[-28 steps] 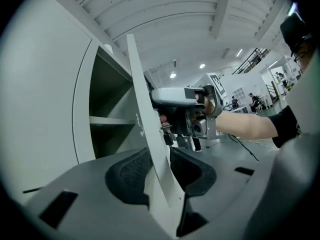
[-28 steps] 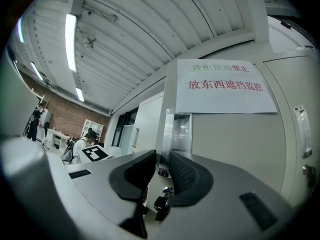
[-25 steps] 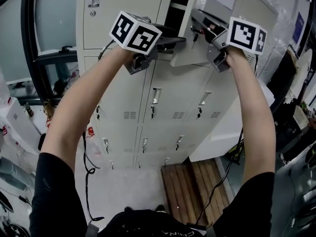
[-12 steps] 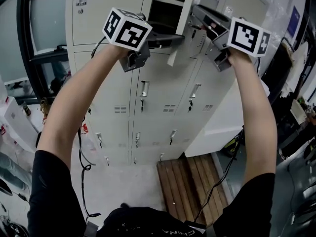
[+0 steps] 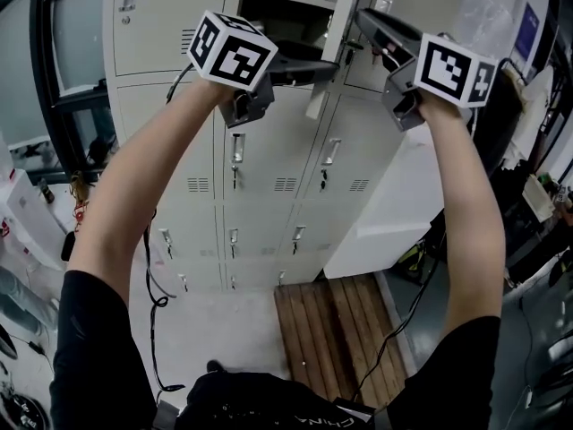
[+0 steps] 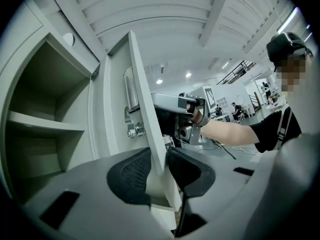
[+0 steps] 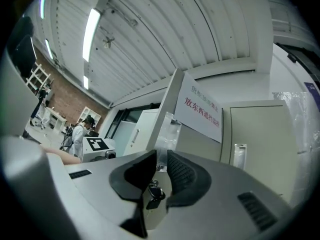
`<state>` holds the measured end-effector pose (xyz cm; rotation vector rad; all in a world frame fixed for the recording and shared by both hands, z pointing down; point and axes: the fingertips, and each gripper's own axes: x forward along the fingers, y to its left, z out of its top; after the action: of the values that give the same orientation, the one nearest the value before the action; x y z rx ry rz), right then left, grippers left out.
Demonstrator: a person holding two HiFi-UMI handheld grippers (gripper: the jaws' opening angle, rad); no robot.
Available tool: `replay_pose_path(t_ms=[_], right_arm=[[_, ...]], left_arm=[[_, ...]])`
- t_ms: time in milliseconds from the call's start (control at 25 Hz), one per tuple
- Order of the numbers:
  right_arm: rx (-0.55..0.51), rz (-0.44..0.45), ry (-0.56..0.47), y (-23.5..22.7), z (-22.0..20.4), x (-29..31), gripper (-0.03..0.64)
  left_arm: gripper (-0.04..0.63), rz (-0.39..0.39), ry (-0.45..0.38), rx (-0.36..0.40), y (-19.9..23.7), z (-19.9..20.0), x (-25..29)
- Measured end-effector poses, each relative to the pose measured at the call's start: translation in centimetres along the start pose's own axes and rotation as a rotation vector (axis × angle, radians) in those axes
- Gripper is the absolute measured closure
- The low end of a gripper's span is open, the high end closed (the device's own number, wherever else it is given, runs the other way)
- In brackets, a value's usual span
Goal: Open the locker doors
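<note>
The grey lockers (image 5: 269, 186) fill the head view, and I hold both grippers up at the top row. My left gripper (image 5: 324, 68) (image 6: 159, 169) has just been closing, and its pads now press on the free edge of the middle locker door (image 5: 333, 52) (image 6: 142, 99). That door stands swung out, baring an empty shelved compartment (image 5: 277, 12) (image 6: 40, 129). My right gripper (image 5: 365, 21) (image 7: 161, 176) is shut on the free edge of the neighbouring right door (image 7: 167, 114), beside the keys (image 7: 152, 194) hanging from its lock. That door bears a white sign (image 7: 202, 111).
Lower locker doors have handles with keys (image 5: 235, 164). A wooden pallet (image 5: 340, 330) lies on the floor to the right, below a white cabinet side (image 5: 385, 213). Cables (image 5: 152, 303) trail at the left. A dark window frame (image 5: 54, 106) is at far left.
Both grippers have moved with their doors. The middle door has swung further out, now nearly edge-on, and more of the open compartment shows. The lockers have shifted left in the head view.
</note>
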<state>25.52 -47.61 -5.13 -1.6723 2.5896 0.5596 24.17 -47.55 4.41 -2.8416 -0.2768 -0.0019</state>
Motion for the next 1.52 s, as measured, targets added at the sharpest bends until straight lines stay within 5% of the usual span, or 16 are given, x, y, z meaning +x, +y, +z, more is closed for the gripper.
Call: replay_pose_path(t_ms=[640,1520], right_arm=[[-0.070,-0.176,0.100,-6.9,-3.8,-12.1,0.557],[-0.028,-0.330,0.161,-13.9,-8.9,-15.5,0.560]], left_arm=[[0.474,0.057,-0.021,0.016,-3.2,0.8,12.2],[0.499,0.117,-0.020,0.091,-0.9,0.5,23.8]])
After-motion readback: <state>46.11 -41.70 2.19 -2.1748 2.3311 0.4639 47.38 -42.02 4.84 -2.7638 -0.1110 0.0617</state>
